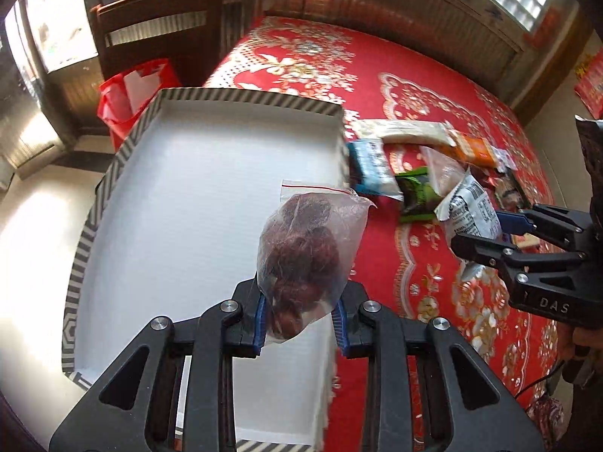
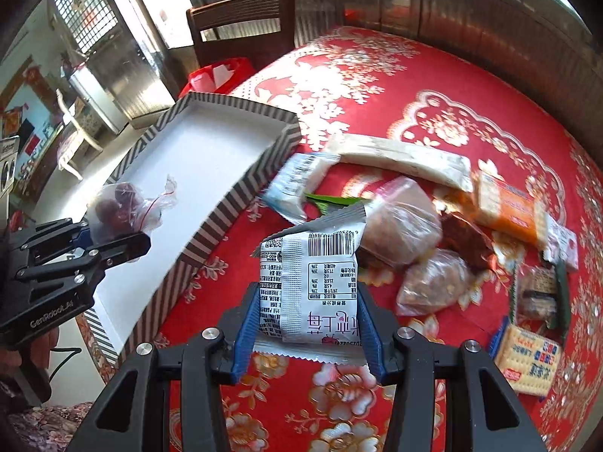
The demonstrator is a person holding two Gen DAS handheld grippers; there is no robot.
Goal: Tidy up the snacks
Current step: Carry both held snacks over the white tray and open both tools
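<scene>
Above the white floor of the striped box [image 1: 211, 98], a clear bag of red dates [image 1: 301, 260] was clamped in the left gripper [image 1: 299, 324]. Just outside the box wall, a white snack packet [image 2: 309, 286] was pinched by the right gripper [image 2: 307, 333].

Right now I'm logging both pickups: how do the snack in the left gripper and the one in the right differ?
The clear zip bag shows dark red fruit inside; the white packet is opaque, printed with a barcode and text. The left gripper holds the bag over the striped box; the right gripper holds the packet over the red tablecloth. Both are pinched between blue pads.
</scene>
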